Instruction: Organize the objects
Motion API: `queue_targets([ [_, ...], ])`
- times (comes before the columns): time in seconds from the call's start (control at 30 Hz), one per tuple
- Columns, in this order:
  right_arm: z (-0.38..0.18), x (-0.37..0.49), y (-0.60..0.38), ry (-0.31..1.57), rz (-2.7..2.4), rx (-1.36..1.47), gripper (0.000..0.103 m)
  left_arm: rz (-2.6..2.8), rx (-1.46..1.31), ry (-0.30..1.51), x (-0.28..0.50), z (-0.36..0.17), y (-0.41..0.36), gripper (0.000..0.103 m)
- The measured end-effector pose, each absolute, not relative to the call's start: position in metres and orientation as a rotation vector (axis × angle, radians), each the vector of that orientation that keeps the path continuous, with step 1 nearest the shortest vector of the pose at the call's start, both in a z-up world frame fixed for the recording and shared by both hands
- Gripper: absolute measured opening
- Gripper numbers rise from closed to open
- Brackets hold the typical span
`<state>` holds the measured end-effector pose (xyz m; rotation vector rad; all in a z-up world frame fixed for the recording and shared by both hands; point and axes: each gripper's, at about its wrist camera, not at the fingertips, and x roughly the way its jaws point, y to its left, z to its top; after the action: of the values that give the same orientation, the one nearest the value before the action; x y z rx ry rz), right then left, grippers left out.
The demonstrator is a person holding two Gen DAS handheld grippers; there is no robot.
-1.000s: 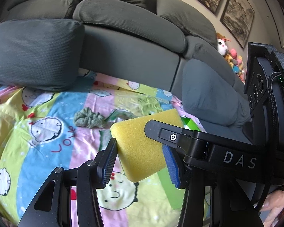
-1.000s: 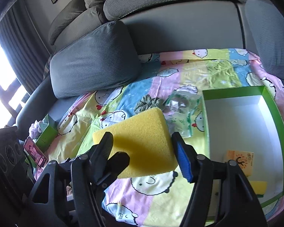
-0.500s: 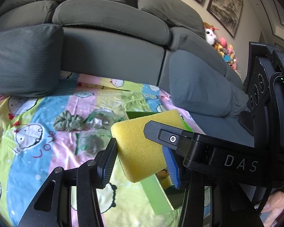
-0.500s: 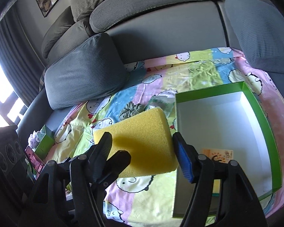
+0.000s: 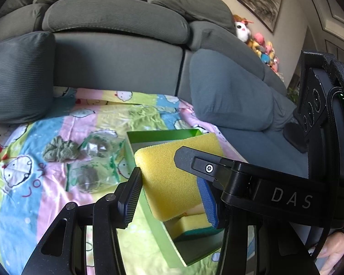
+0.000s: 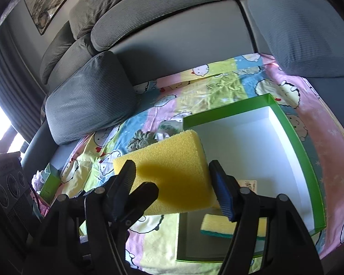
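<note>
Swung toward the box since a second ago, both grippers together, so that the green rim now sits under the sponge instead of off at 3 o'clock. Behind, at 12 o'clock, a grey sofa with cushions either side; below it, a cartoon-print sheet in pink, blue and yellow stripes. On the sheet, the white-floored box, with a second sponge lying flat at its near end. Held up over the box's near-left corner, the big yellow sponge, clamped by both tools at once: left gripper pinching one edge, right gripper squeezing across its width. At 10 o'clock of the box, clear bags and, just beside them, a crumpled green cloth. Far off at 2 o'clock in the left view, plush toys.
</note>
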<state>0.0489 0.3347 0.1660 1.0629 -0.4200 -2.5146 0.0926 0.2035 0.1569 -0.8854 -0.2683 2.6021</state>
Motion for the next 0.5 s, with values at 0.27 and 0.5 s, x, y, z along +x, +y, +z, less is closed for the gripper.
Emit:
queue_targets([
  [0.27, 0.158, 0.043, 0.357, -0.47, -2.533, 1.094, 0.066, 2.566, -0.91, -0.236, 0.083, 0.15, 0.223, 0.05],
  [0.5, 0.149, 0.037, 0.374, -0.51, -2.549, 1.129, 0.066, 2.53, -0.942, -0.227, 0.075, 0.143, 0.235, 0.05],
])
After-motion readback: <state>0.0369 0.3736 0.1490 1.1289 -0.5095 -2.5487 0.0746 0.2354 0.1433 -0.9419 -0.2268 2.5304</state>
